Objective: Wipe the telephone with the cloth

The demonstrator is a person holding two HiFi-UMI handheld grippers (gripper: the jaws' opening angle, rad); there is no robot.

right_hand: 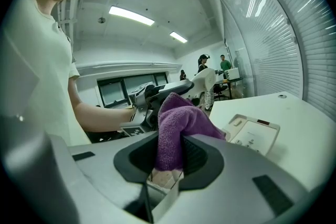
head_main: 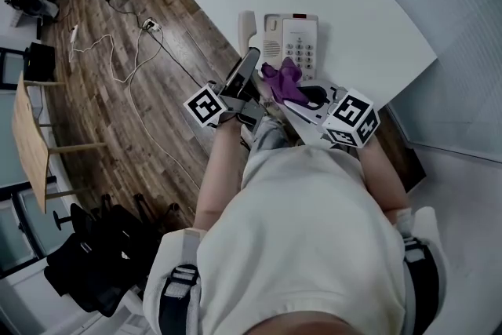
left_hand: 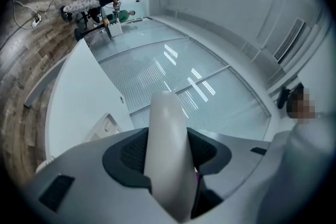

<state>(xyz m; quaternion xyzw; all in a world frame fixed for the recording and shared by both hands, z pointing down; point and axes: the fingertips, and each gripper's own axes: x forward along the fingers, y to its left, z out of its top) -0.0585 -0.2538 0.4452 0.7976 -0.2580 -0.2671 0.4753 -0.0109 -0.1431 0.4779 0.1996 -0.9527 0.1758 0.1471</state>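
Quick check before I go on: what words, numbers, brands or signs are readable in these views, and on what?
No text is readable in any view.
Keys on the telephone: markings too small to read.
Face panel of the telephone, right gripper view: small marks, blurred.
The handset: no print visible.
The marker cubes: black-and-white square patterns, no letters.
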